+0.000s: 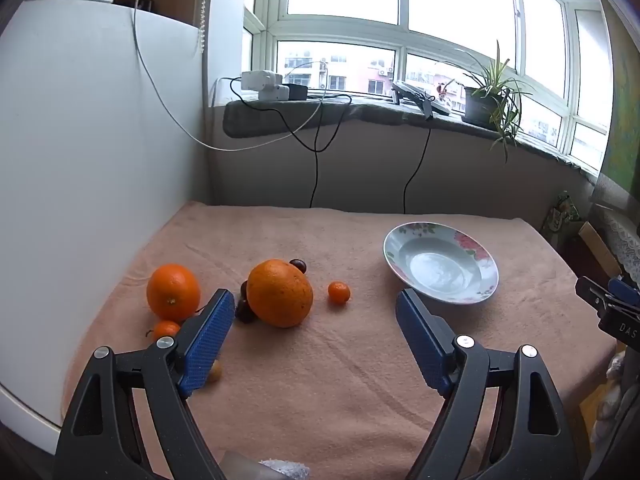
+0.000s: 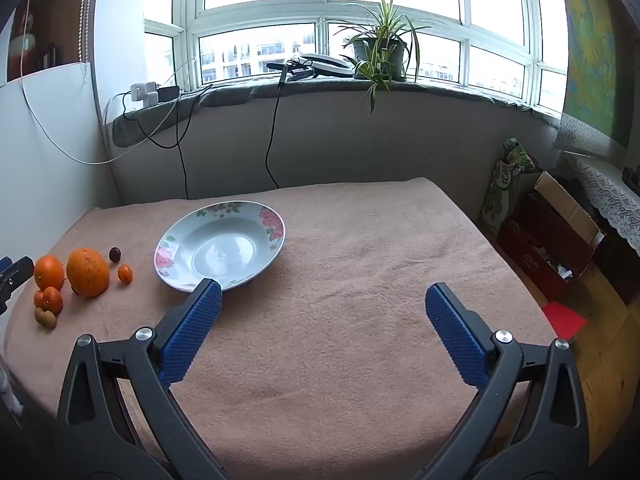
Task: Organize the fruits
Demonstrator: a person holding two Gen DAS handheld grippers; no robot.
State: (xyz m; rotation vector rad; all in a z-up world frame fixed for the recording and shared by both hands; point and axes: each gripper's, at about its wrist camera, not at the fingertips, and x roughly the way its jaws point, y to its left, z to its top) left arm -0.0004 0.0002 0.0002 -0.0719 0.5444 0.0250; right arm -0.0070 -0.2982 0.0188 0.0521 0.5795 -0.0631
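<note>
Two large oranges lie on the pink towel: one (image 1: 279, 293) in the middle, one (image 1: 173, 291) to its left. A small mandarin (image 1: 339, 292) sits right of them, another (image 1: 166, 329) sits by my left finger, and dark cherries (image 1: 298, 265) lie around the big orange. An empty floral plate (image 1: 440, 267) stands at the right. My left gripper (image 1: 316, 320) is open and empty, just in front of the fruit. My right gripper (image 2: 322, 308) is open and empty; its left finger overlaps the plate's (image 2: 220, 245) near rim. The fruit cluster (image 2: 87, 272) shows far left there.
A white board (image 1: 100, 160) walls the table's left side. Cables hang from the windowsill (image 1: 360, 110) behind the table. A potted plant (image 2: 380, 50) stands on the sill. Cardboard boxes (image 2: 552, 236) sit on the floor to the right. My right gripper's body (image 1: 612, 308) shows at the right edge.
</note>
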